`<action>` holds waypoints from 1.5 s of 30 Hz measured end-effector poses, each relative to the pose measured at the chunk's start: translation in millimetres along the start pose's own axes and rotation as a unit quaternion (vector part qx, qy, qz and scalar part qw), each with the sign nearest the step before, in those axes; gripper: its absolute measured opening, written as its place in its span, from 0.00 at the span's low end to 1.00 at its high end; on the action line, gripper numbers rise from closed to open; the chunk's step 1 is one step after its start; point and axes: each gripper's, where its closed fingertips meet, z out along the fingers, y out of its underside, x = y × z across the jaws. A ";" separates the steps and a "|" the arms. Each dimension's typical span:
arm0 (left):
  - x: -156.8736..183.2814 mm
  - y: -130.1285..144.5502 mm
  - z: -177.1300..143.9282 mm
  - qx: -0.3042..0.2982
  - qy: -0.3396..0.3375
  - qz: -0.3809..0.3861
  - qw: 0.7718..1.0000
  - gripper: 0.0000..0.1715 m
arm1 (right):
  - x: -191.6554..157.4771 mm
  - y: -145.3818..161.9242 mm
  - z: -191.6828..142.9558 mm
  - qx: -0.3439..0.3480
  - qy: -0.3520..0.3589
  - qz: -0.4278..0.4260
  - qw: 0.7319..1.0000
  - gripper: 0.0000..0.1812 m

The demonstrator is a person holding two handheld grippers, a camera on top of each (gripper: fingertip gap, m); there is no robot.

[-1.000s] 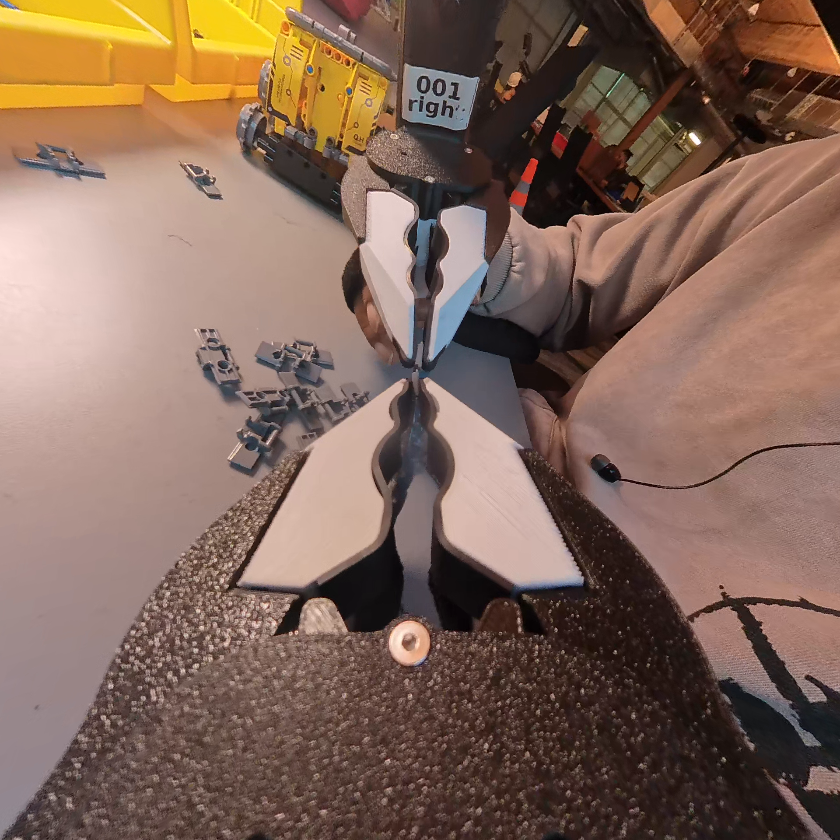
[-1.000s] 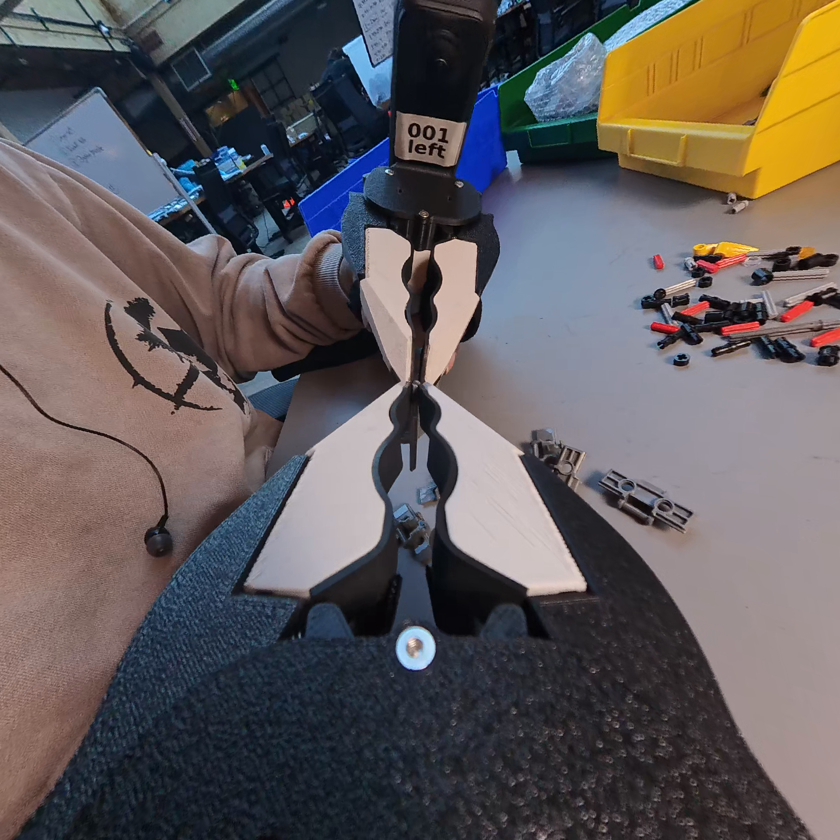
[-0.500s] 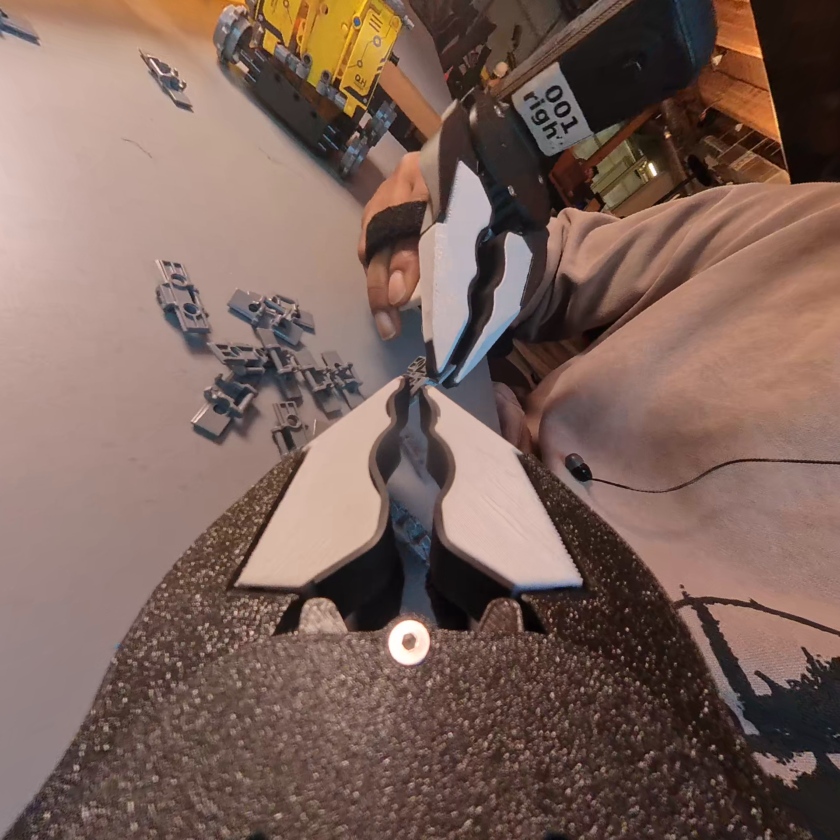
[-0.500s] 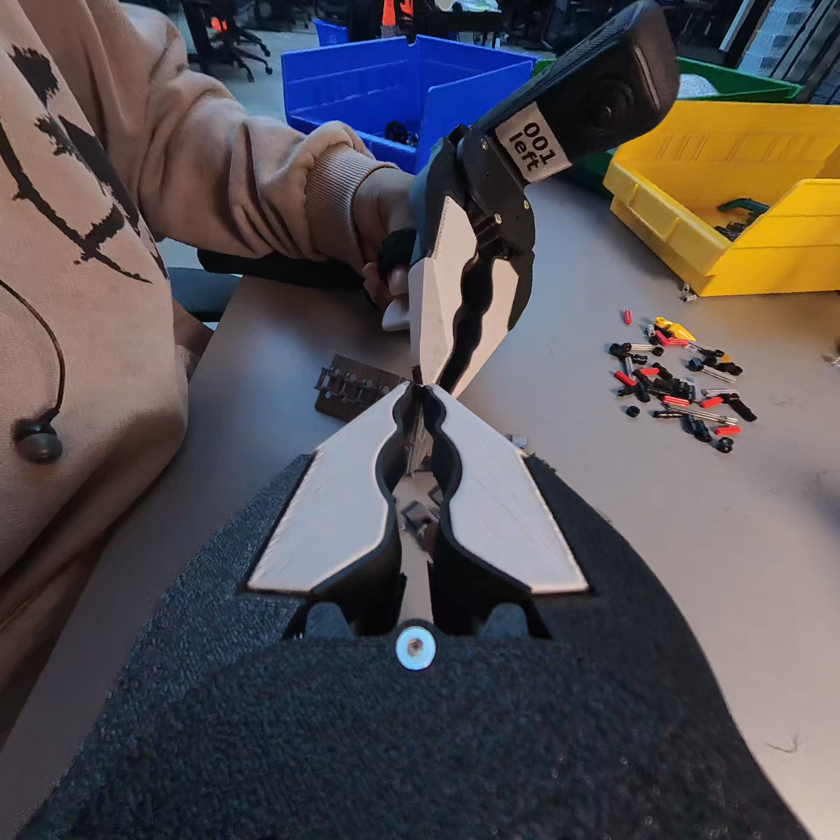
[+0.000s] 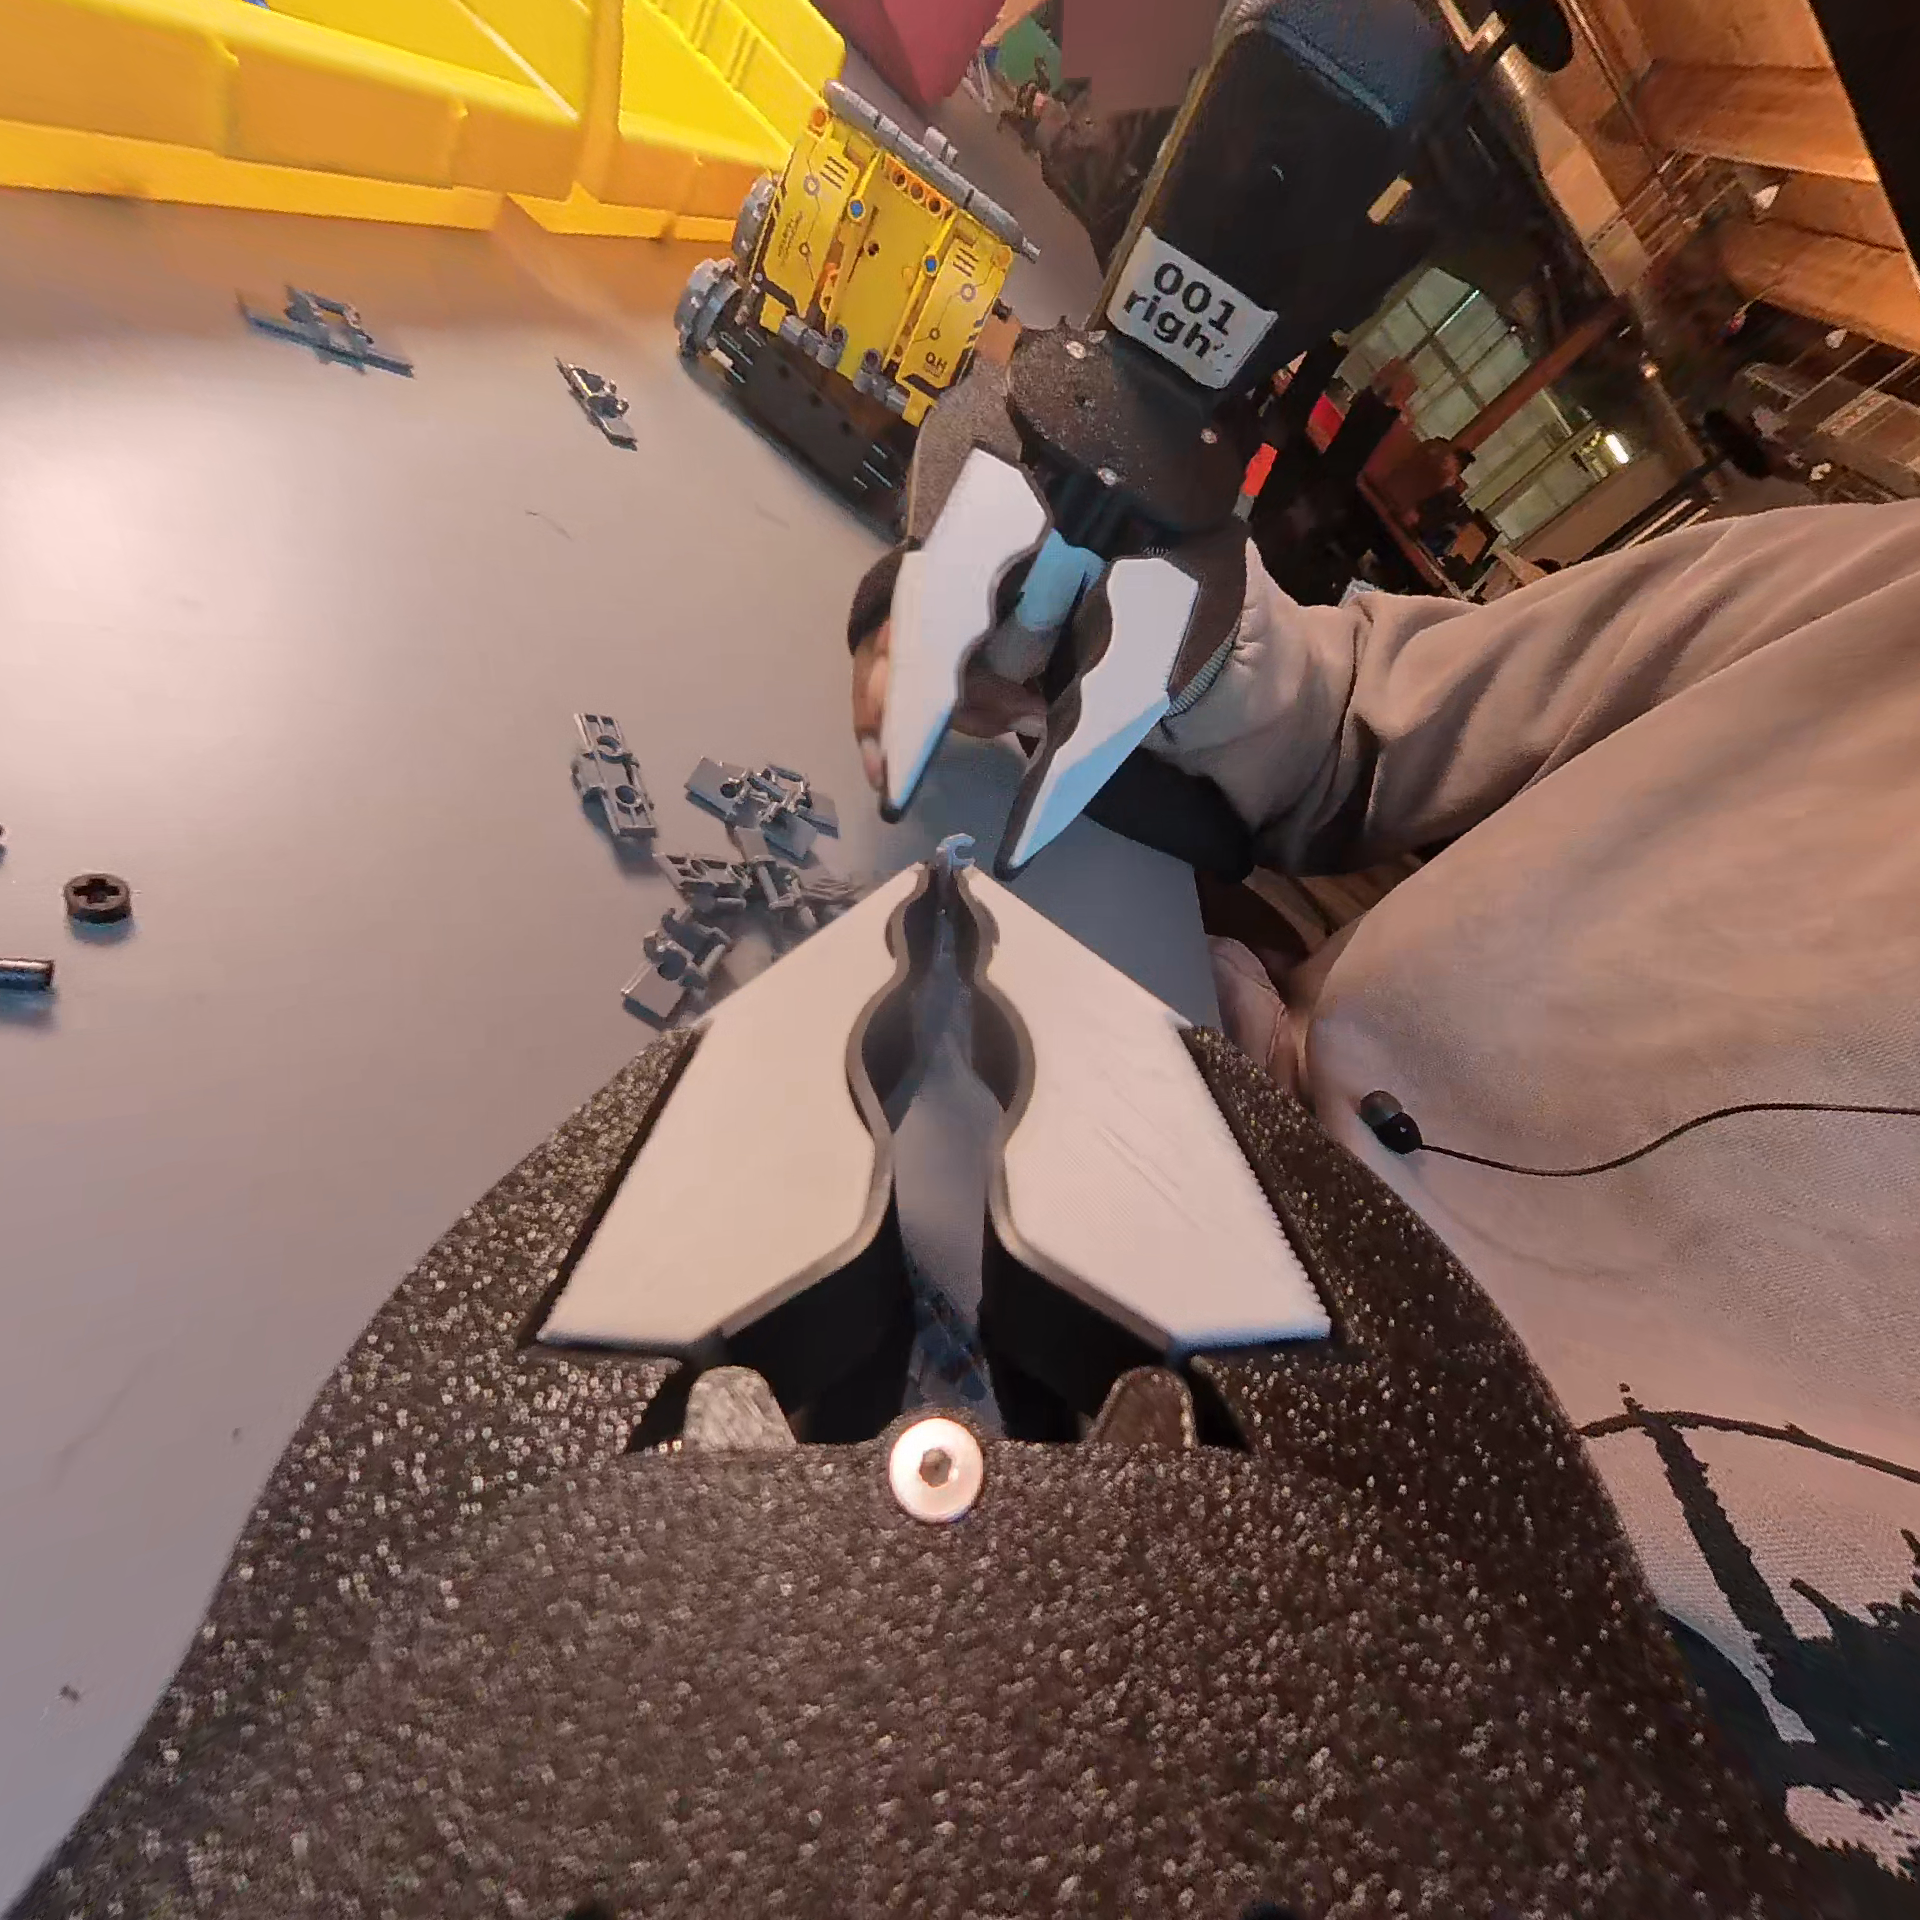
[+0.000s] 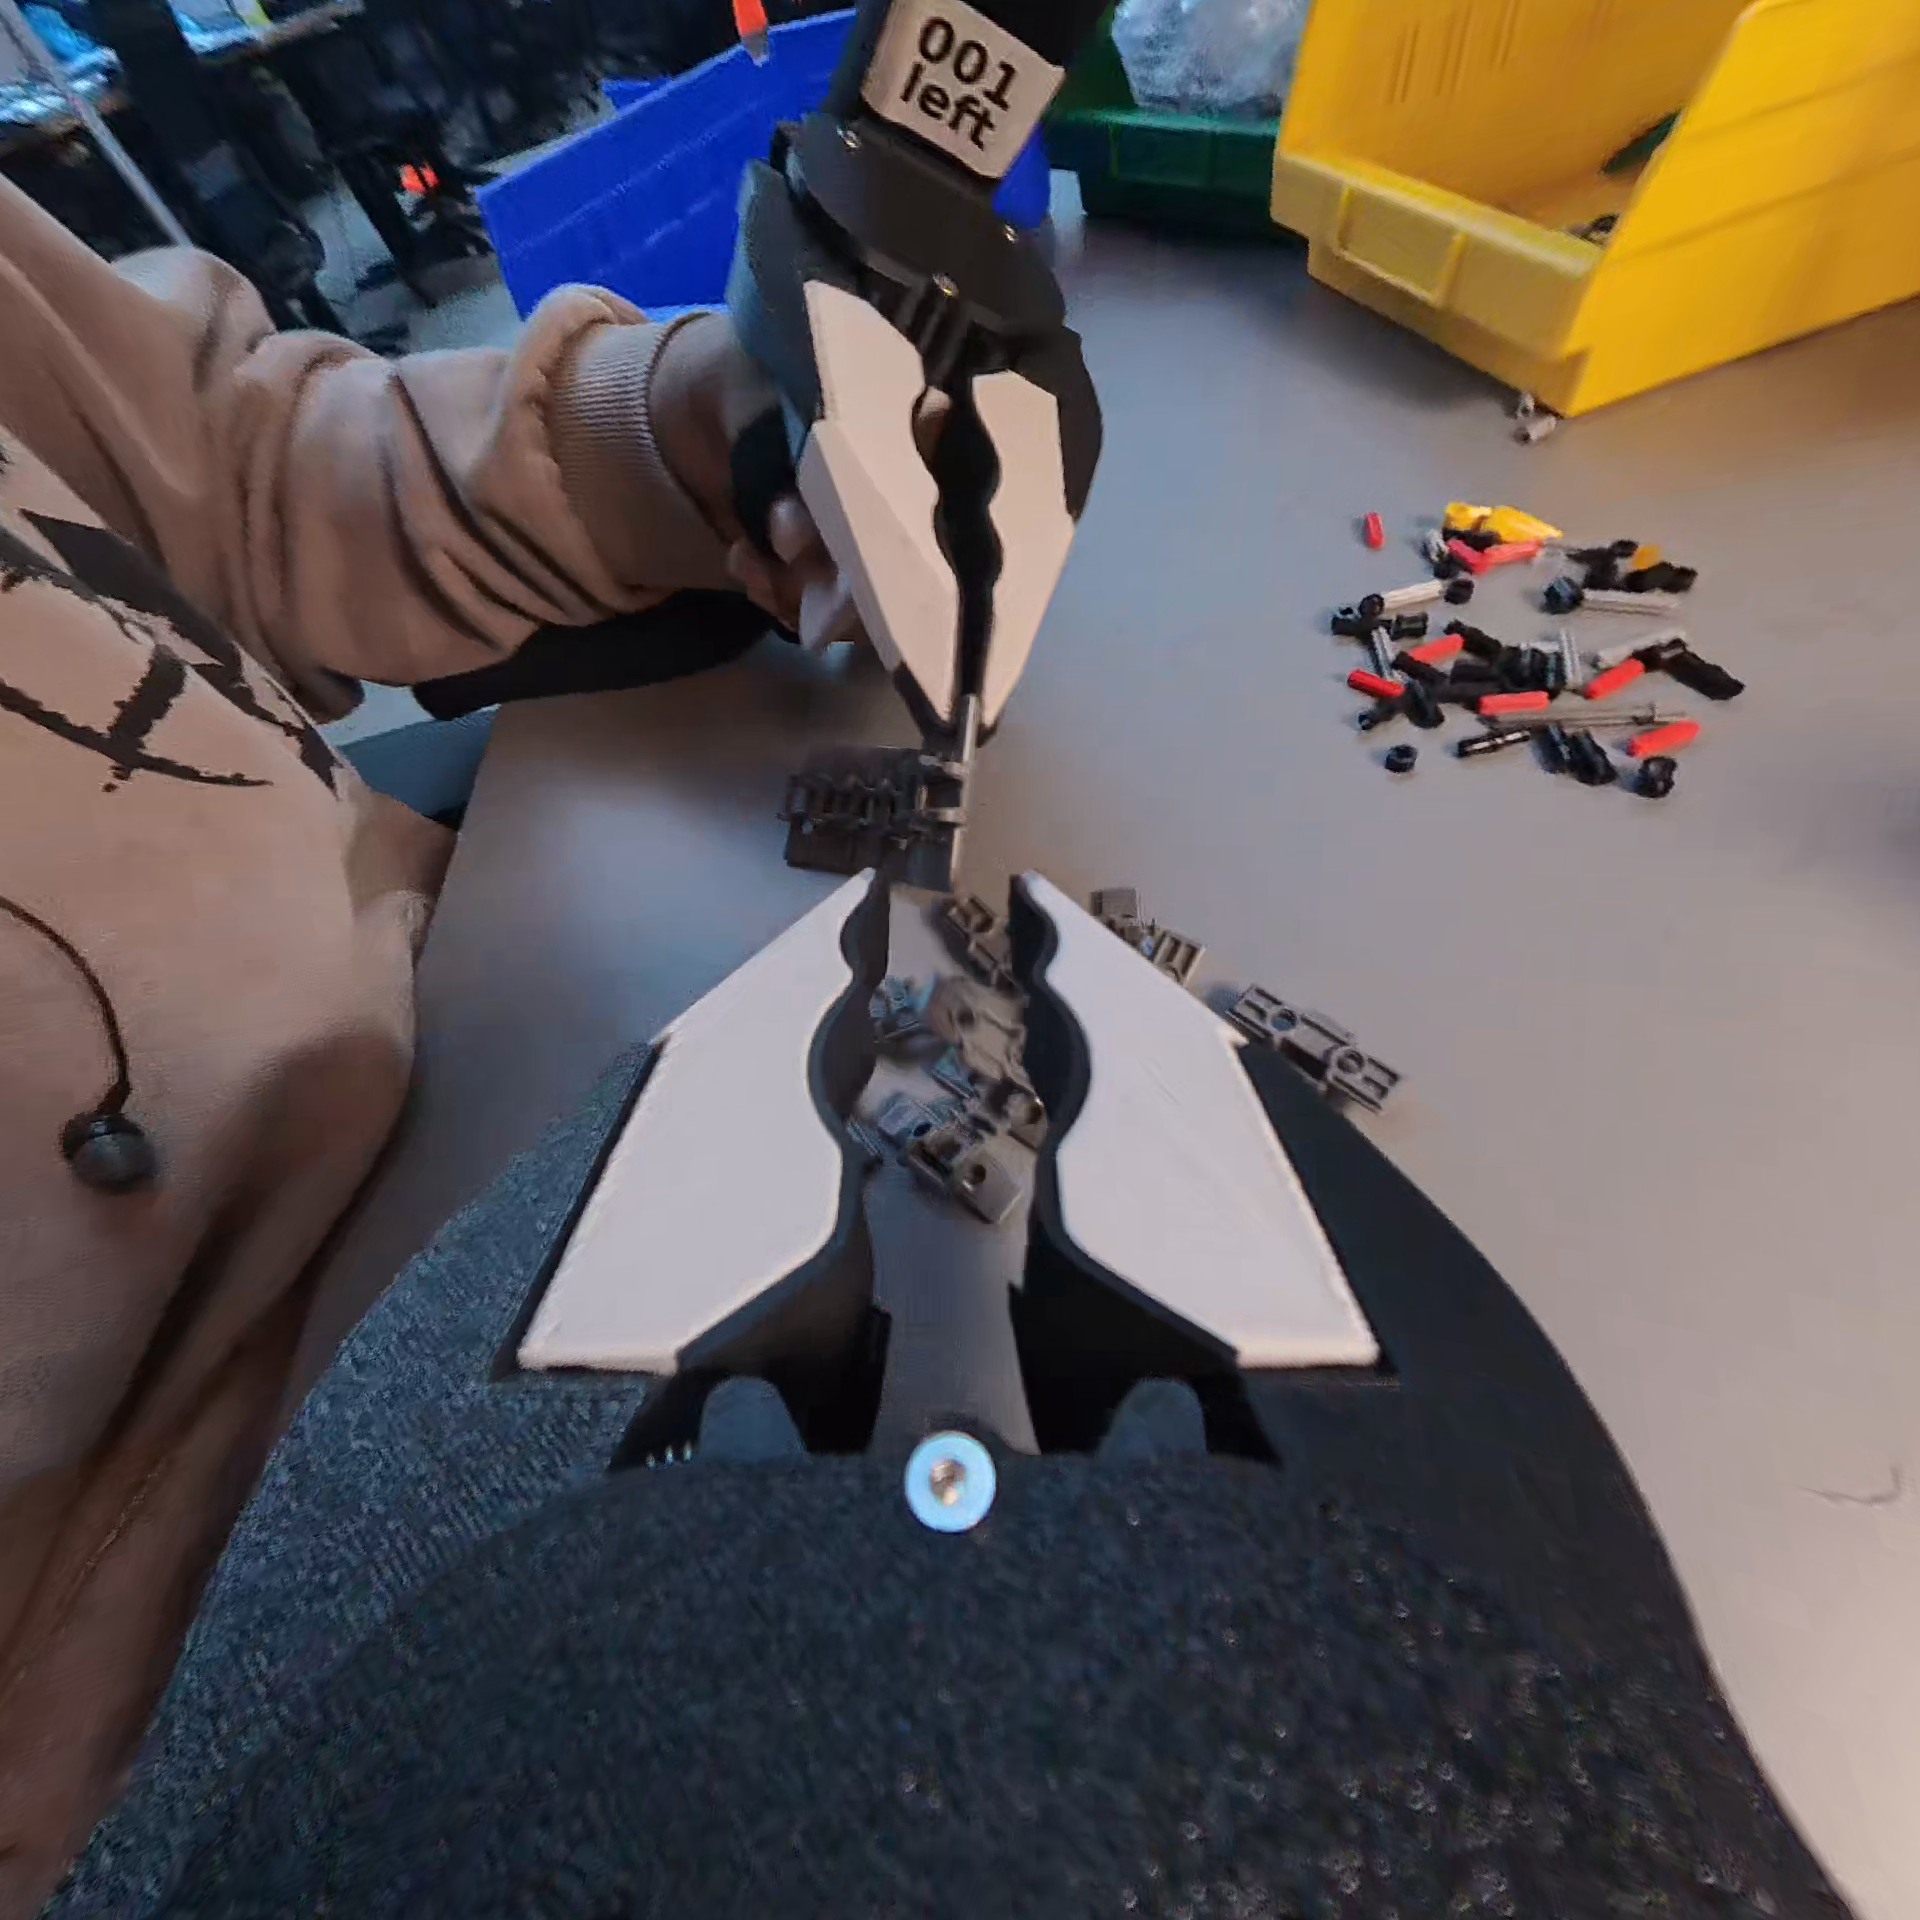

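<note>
Blur smears the strip of dark track links (image 6: pixel 847 805) that the left gripper (image 6: pixel 961 712) pinches by one end, so its links cannot be counted. In the left wrist view only a grey hooked end shows past the tightly closed tips. The right gripper (image 6: pixel 945 896) stands parted and empty, its tips just short of the strip's near end; whether they touch it cannot be told. Under and between its fingers lies a heap of loose grey links (image 6: pixel 961 1101), partly covered, number unclear. The edge of the table (image 6: pixel 1558 1091) runs close on the left of both grippers, by the person's sleeve (image 6: pixel 416 499); open grey surface spreads to their right. Out there lie one pile of black and red pins (image 6: pixel 1507 665), one yellow bin (image 6: pixel 1455 239), one blue bin (image 6: pixel 644 208) and one green bin (image 6: pixel 1174 145).
</note>
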 end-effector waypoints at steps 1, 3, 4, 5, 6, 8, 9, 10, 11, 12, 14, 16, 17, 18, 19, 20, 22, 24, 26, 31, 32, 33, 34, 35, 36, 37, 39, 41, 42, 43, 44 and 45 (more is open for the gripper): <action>0.6 1.6 1.0 -0.003 0.002 0.000 1.000 0.01 | 2.4 1.6 1.4 -0.003 0.004 0.006 1.000 0.14; 3.2 3.5 2.9 -0.008 0.007 0.003 1.000 0.01 | 2.2 -0.4 2.9 0.005 0.004 0.010 1.000 0.19; 5.4 4.2 4.1 -0.010 0.012 0.005 1.000 0.01 | 1.2 -2.2 3.5 0.009 0.002 0.012 1.000 0.19; 7.4 4.8 5.3 -0.012 0.016 0.007 1.000 0.01 | -2.0 -4.3 4.6 0.014 -0.007 0.015 1.000 0.19; 9.3 5.1 6.6 -0.014 0.020 0.010 1.000 0.01 | -5.6 -7.1 6.3 0.019 -0.015 0.019 1.000 0.19; 12.5 6.0 9.0 -0.017 0.026 0.015 0.999 0.01 | -13.2 -8.9 11.1 0.019 -0.029 0.020 0.999 0.14; 12.9 6.3 9.7 -0.017 0.028 0.017 0.999 0.01 | -14.7 -7.7 13.6 0.013 -0.028 0.014 0.999 0.09; 12.5 6.8 9.9 -0.018 0.028 0.016 0.999 0.01 | -15.6 -5.1 15.6 0.004 -0.026 0.006 1.000 0.05; 12.6 7.8 9.8 -0.019 0.031 0.015 0.999 0.02 | -15.2 -4.1 16.3 0.002 -0.022 0.002 1.000 0.04; 14.1 7.7 9.6 -0.018 0.038 0.015 0.999 0.02 | -15.6 -4.3 15.8 0.003 -0.024 0.003 1.000 0.03; 18.0 6.6 9.4 -0.014 0.049 0.021 0.998 0.03 | -18.1 -6.1 14.2 0.011 -0.038 0.016 0.999 0.03; 21.1 6.4 9.6 -0.015 0.054 0.035 0.998 0.07 | -17.8 -6.8 12.7 0.016 -0.040 0.022 0.999 0.03; 21.6 7.1 9.7 -0.017 0.051 0.045 0.998 0.06 | -19.1 -8.5 11.5 0.023 -0.046 0.029 0.998 0.03; 21.6 7.9 9.8 -0.019 0.048 0.053 0.997 0.06 | -20.3 -11.5 9.5 0.034 -0.054 0.040 0.997 0.03; 21.8 7.0 9.3 -0.016 0.046 0.058 0.997 0.06 | -21.1 -13.1 7.8 0.041 -0.063 0.050 0.996 0.03; 21.5 5.6 8.6 -0.012 0.044 0.059 0.997 0.05 | -20.5 -15.5 5.9 0.050 -0.065 0.057 0.995 0.03; 21.7 2.0 6.3 -0.002 0.046 0.058 0.997 0.03 | -20.3 -21.3 1.8 0.068 -0.074 0.070 0.992 0.03; 21.1 -2.1 4.2 0.011 0.046 0.056 0.997 0.02 | -18.6 -24.2 -0.2 0.077 -0.075 0.080 0.991 0.03; 22.0 -3.7 3.3 0.017 0.050 0.051 0.997 0.02 | -18.6 -25.2 -0.6 0.082 -0.078 0.084 0.990 0.03; 23.1 -5.6 3.5 0.025 0.053 0.054 0.997 0.02 | -18.7 -25.3 0.5 0.086 -0.082 0.093 0.989 0.03; 23.0 -5.3 3.8 0.025 0.053 0.055 0.997 0.03 | -18.6 -25.0 0.8 0.086 -0.082 0.094 0.988 0.03; 23.2 -4.7 4.3 0.023 0.052 0.056 0.997 0.02 | -19.2 -24.7 1.2 0.085 -0.085 0.095 0.988 0.03; 23.0 -4.1 4.6 0.022 0.051 0.056 0.997 0.02 | -19.7 -24.7 1.5 0.086 -0.086 0.096 0.988 0.03; 22.7 -3.9 4.7 0.021 0.050 0.057 0.997 0.02 | -19.5 -24.3 1.8 0.085 -0.086 0.095 0.988 0.03; 22.8 -4.1 4.6 0.022 0.049 0.059 0.997 0.02 | -19.4 -24.3 1.8 0.086 -0.086 0.096 0.988 0.03; 23.0 -4.6 4.4 0.023 0.048 0.060 0.997 0.02 | -19.6 -24.9 1.7 0.088 -0.087 0.097 0.988 0.03; 22.3 -4.9 4.5 0.024 0.045 0.063 0.997 0.02 | -19.0 -24.8 1.7 0.087 -0.087 0.098 0.988 0.03; 22.0 -4.9 4.3 0.025 0.045 0.062 0.997 0.02 | -18.6 -24.6 2.1 0.088 -0.086 0.100 0.987 0.03; 22.0 -4.9 4.3 0.025 0.045 0.062 0.997 0.02 | -18.7 -24.4 2.2 0.088 -0.087 0.102 0.987 0.03; 21.7 -5.2 4.1 0.026 0.043 0.063 0.997 0.02 | -18.5 -24.4 2.3 0.088 -0.087 0.105 0.987 0.03; 21.9 -5.3 4.2 0.026 0.043 0.064 0.997 0.02 | -18.5 -24.4 2.4 0.089 -0.090 0.109 0.986 0.03; 21.7 -5.3 4.1 0.027 0.043 0.064 0.997 0.02 | -18.7 -24.6 2.4 0.090 -0.092 0.112 0.985 0.03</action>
